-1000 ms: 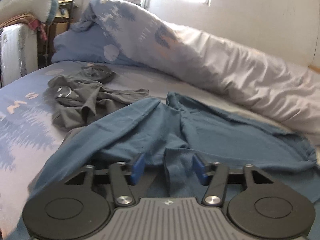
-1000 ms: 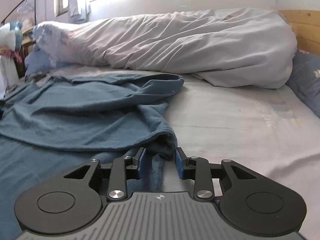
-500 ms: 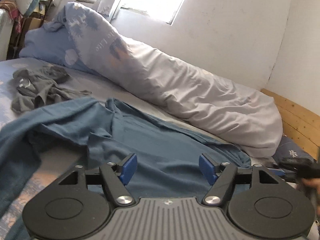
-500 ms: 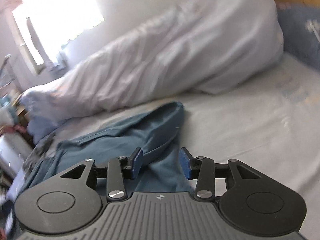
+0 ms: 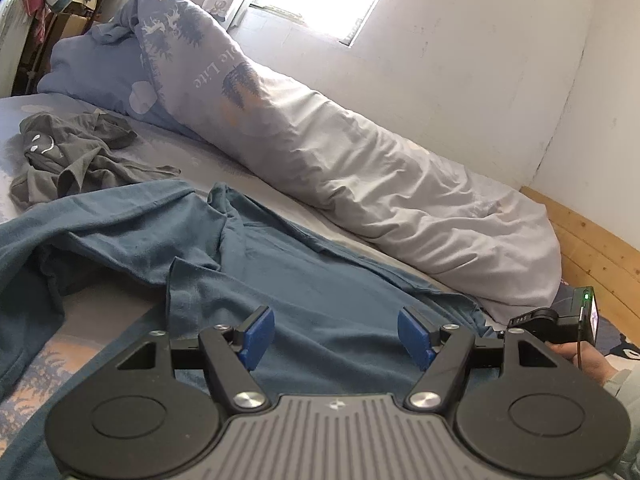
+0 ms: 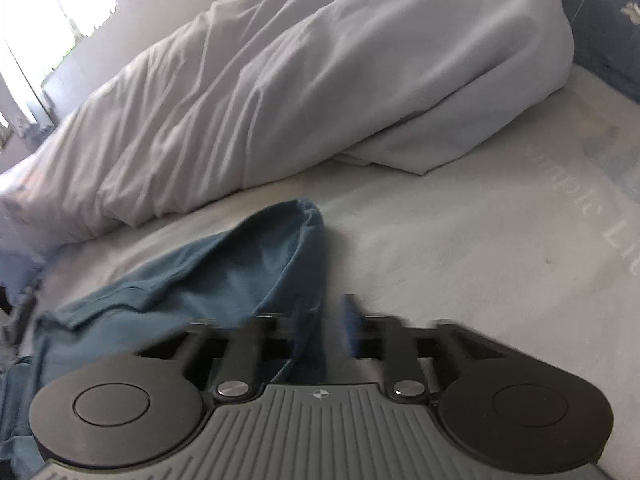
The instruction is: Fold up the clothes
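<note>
Blue and grey bed (image 5: 256, 168) under it all, with a big pale duvet (image 5: 360, 168) heaped along the far side by the wall. Next in size, the blue shirt (image 5: 320, 280): lies crumpled on the near half of the bed, stretched long from left to right, side by side with the duvet. Behind its left end, a small grey top (image 5: 72, 156) in a bunch, touching or nearly touching the blue cloth; hard to tell which.

Now the thing that matters for the next move. Right end of the shirt (image 6: 240, 272) runs straight into the right tool (image 6: 324, 320), which is clamped on that blue cloth, though blurry there. Middle of the shirt sits right under the left tool (image 5: 336, 334), and the loose left end trails off to that tool's left. Left tool spread wide, with nothing between its blue pads, only shirt below. So, at a guess, the left hand is the nearer one for grabbing the free end or near edge, to match the grip on the right. A bit of the person's right hand (image 5: 588, 360) shows at the right edge.

Different from a second ago: left tool has just been opening and no longer has a fold of shirt between its pads. Right tool has just been closing on the cloth, and has swung and rolled to one side. Right end of the shirt now looks pulled out.
</note>
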Action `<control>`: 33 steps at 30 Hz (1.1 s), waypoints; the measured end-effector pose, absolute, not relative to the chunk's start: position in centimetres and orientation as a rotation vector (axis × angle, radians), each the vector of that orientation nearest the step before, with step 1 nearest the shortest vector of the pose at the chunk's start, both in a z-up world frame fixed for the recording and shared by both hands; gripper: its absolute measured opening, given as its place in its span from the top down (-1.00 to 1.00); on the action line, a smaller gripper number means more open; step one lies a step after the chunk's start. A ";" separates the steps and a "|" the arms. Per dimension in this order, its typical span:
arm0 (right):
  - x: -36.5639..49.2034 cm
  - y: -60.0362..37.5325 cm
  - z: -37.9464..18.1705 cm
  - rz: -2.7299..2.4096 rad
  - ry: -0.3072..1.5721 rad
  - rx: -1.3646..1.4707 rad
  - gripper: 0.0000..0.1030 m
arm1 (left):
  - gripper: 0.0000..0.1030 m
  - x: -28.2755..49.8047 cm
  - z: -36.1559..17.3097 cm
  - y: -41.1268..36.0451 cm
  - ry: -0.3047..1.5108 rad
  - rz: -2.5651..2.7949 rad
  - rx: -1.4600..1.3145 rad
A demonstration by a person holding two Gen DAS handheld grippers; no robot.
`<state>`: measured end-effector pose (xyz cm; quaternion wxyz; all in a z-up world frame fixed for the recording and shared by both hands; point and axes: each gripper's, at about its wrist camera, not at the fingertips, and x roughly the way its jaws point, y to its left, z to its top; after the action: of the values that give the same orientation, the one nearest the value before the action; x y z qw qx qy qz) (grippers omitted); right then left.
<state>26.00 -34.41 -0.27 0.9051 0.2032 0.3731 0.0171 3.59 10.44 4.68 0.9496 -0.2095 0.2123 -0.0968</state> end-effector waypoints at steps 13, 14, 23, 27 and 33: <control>26.0 -35.0 2.2 0.077 0.794 0.438 0.75 | -0.31 3.5 4.9 10.8 0.426 -0.194 -0.451; 26.1 -35.0 1.5 0.063 0.808 0.439 0.67 | -0.31 3.4 4.9 10.8 0.424 -0.196 -0.453; 26.9 -33.8 -0.9 0.042 0.831 0.445 0.71 | -0.31 3.6 4.8 10.9 0.432 -0.196 -0.471; 26.7 -32.3 0.9 0.087 0.768 0.350 0.96 | -0.31 3.5 5.0 11.3 0.428 -0.197 -0.483; 26.2 -31.5 5.1 0.126 0.649 0.335 0.96 | -0.31 3.5 5.1 11.7 0.424 -0.197 -0.512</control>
<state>26.21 -31.47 5.07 0.9321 0.1637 0.3171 0.0616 3.52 11.72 5.12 0.9404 -0.2511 0.2078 -0.0966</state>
